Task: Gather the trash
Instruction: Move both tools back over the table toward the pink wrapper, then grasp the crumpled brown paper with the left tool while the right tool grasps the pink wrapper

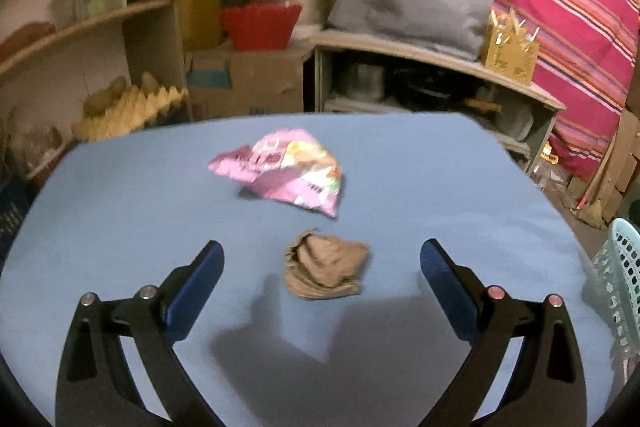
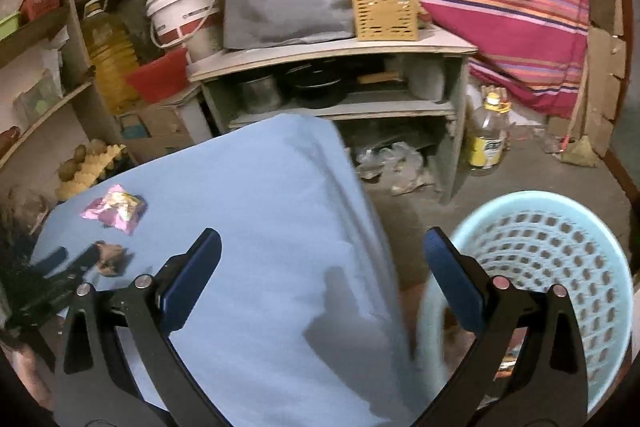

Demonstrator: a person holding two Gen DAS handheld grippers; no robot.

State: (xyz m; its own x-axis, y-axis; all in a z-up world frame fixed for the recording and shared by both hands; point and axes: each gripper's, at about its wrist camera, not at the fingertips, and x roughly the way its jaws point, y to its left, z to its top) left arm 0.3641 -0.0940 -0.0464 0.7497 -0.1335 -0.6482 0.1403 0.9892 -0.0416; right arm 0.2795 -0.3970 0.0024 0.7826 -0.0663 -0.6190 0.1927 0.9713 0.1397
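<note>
The left gripper (image 1: 322,259) hangs spread wide and empty, lined up on the crumpled brown paper (image 1: 325,270) mid-table (image 1: 120,211); the pink wrapper (image 1: 286,171) lies beyond, toward the far edge. The right gripper (image 2: 322,251), also apart and empty, straddles the table's right edge beside the basket (image 2: 560,251), probably the trash's destination.

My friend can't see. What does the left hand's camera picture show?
The open left gripper hovers over a blue table, with a crumpled brown paper wad lying between its fingers. A pink snack wrapper lies farther back, and a pale blue basket peeks in at the right edge.
</note>
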